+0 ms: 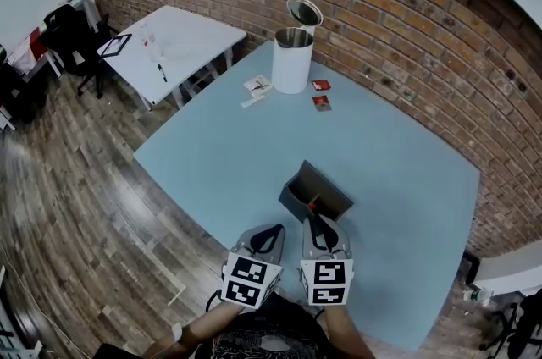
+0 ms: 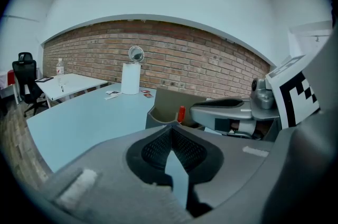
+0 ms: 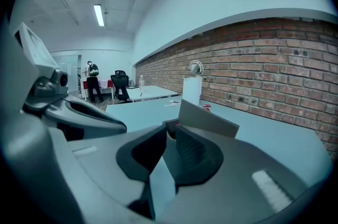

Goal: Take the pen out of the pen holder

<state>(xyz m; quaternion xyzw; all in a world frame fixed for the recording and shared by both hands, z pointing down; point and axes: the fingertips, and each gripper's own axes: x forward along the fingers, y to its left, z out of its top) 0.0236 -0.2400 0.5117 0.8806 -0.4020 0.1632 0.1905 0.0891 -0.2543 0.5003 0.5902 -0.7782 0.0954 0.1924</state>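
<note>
A dark grey pen holder (image 1: 315, 186) stands on the light blue table (image 1: 398, 171), near its front edge. A red pen (image 1: 312, 204) sticks up from its near side. My right gripper (image 1: 315, 218) is shut, and its tips are just short of the pen. In the right gripper view the pen holder (image 3: 207, 118) rises right behind the jaw tips, and a sliver of the red pen (image 3: 178, 125) shows there. My left gripper (image 1: 274, 228) is shut and empty, left of the holder. In the left gripper view, the holder (image 2: 168, 103) and the pen (image 2: 181, 113) are ahead to the right.
A white bin (image 1: 293, 61) with a round raised lid stands at the table's far edge, with small cards (image 1: 321, 102) and papers (image 1: 257, 84) beside it. A second white table (image 1: 174, 44) stands to the left, with office chairs (image 1: 72, 31) beyond. The brick wall (image 1: 406, 35) runs along the far side.
</note>
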